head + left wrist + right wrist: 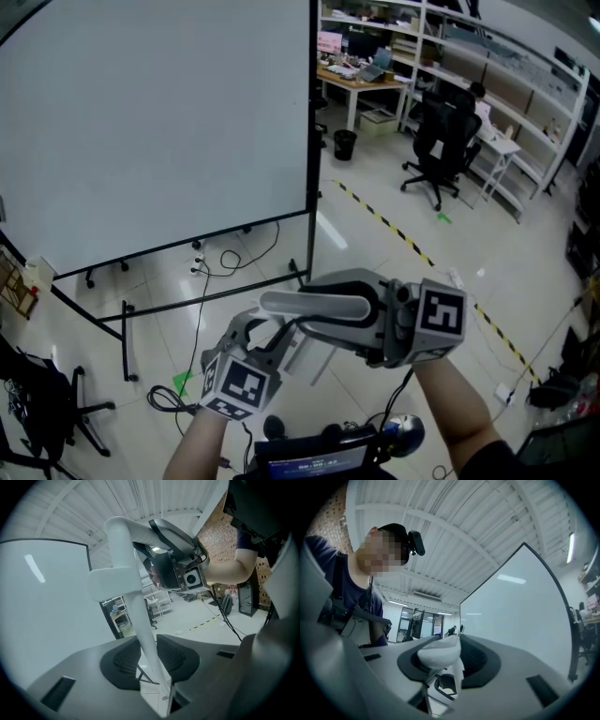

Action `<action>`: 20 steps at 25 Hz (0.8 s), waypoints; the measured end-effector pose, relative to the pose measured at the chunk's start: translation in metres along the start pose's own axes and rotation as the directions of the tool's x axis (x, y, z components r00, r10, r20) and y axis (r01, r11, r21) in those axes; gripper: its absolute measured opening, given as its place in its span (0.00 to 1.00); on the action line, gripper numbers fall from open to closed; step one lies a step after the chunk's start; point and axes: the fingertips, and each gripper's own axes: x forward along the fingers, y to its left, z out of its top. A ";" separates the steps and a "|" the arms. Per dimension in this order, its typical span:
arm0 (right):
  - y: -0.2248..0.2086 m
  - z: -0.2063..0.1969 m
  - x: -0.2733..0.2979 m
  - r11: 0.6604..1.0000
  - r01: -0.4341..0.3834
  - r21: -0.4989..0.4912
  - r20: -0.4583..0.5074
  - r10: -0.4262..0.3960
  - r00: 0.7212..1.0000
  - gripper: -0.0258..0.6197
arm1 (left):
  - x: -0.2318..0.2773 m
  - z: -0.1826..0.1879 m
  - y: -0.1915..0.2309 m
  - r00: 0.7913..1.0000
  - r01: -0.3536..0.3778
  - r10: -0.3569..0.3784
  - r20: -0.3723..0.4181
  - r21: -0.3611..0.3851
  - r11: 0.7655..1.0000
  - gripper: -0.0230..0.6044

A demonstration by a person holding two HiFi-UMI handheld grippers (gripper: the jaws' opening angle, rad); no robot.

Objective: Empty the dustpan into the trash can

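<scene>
Both tongs clamp the white plastic dustpan handle (317, 305), left tongs (149, 660) on the shaft, right tongs (443, 660) on its nine-to-three grip, with the small black trash can (345, 143) well apart at twelve o'clock.

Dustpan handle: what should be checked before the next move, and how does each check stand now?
1. Left gripper clamped on the dustpan handle: ok.
2. Right gripper clamped on the handle's top end: ok.
3. Pan level, contents kept in: cannot tell, no view shows the pan.
4. Trash can in sight: ok, black, beside the far desk.
5. Trash can within reach: not ok, it stands far across the floor.
</scene>
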 end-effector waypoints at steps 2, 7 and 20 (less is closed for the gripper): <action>-0.003 -0.007 0.006 1.000 0.008 0.009 -0.015 -0.008 1.000 0.27 | 0.000 -0.007 0.005 1.000 0.005 -0.005 -0.003 -0.002 1.000 0.21; -0.011 -0.025 0.020 0.999 0.021 0.035 -0.053 -0.019 0.998 0.27 | 0.001 -0.027 0.015 1.000 0.017 -0.018 -0.015 -0.018 1.000 0.21; -0.030 -0.069 0.049 0.996 0.050 0.073 -0.144 -0.039 0.989 0.27 | 0.004 -0.077 0.035 0.997 0.036 -0.039 -0.069 -0.044 0.998 0.21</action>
